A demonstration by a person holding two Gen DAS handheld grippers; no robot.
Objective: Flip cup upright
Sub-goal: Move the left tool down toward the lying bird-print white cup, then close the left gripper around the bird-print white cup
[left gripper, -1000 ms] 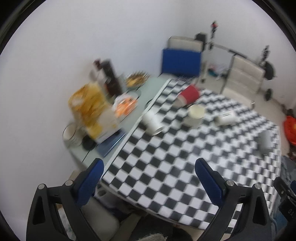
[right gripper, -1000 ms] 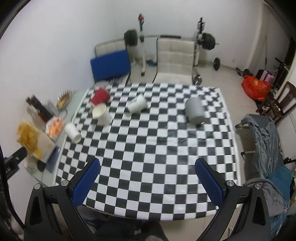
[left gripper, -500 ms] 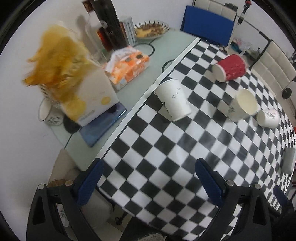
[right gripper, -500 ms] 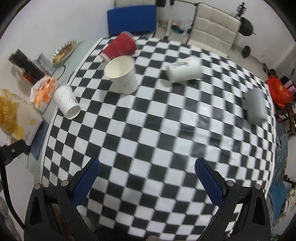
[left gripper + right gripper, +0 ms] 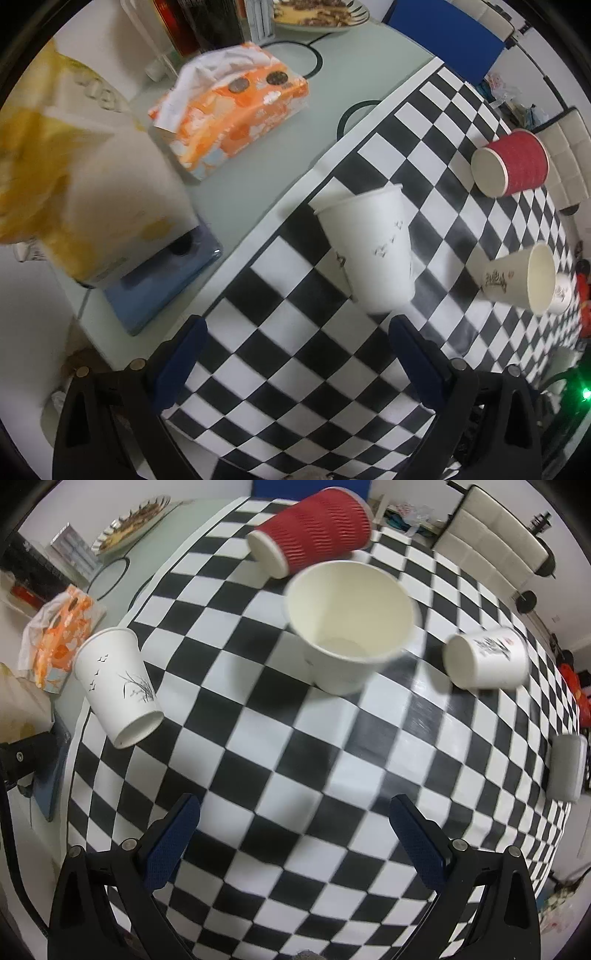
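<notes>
Just beyond your left gripper (image 5: 295, 354), whose jaws stood wide apart and held nothing, the white cup with bird print (image 5: 369, 251) lay on its side on the checkered tablecloth (image 5: 295, 369), closer to the right jaw than the left, its base end toward you; past it on the right lay the red ribbed cup (image 5: 511, 162), also tipped over, and a cream cup (image 5: 521, 277); off beyond the left jaw sat an orange tissue pack (image 5: 236, 118). Ahead of your right gripper (image 5: 295, 834), jaws likewise spread and empty, the cream cup stood upright between them but well forward; a small printed cup (image 5: 485, 657) lay beyond the right jaw; a grey cup (image 5: 565, 768) lay further right.
</notes>
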